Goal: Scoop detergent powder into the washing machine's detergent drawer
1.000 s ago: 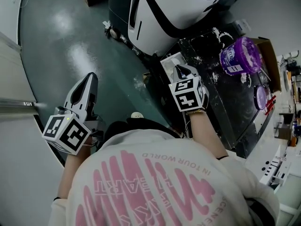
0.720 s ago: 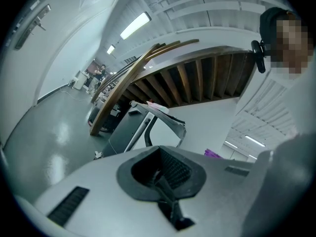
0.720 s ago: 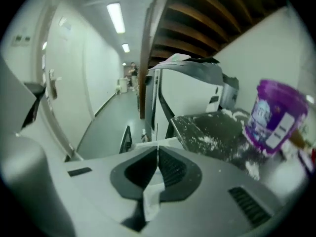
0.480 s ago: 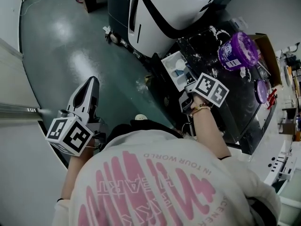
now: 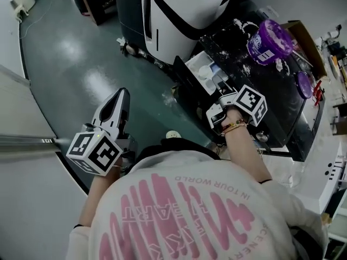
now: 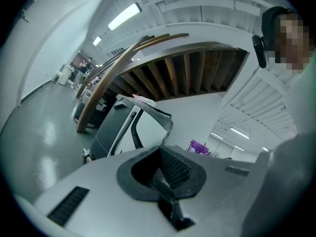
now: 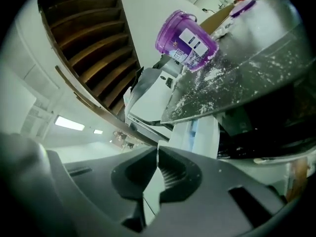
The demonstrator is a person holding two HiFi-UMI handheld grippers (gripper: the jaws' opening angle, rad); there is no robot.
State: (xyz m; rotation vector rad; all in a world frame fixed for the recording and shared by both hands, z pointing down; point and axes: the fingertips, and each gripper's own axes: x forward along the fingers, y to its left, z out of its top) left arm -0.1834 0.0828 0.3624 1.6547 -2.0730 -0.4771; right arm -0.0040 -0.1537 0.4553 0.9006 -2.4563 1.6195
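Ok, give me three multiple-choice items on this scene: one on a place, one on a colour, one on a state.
1. Where does the tub stand?
A. on the floor
B. on a shelf
C. on the washer top

2. What colour is the tub?
A. purple
B. yellow
C. red

3. How is the drawer?
A. pushed shut
B. pulled out
C. lying on the floor

Answers:
1. C, since the head view shows it on the black, powder-dusted top.
2. A, since its wall is purple in the head view and the right gripper view.
3. B, since it juts from the washer's front with its compartments showing.
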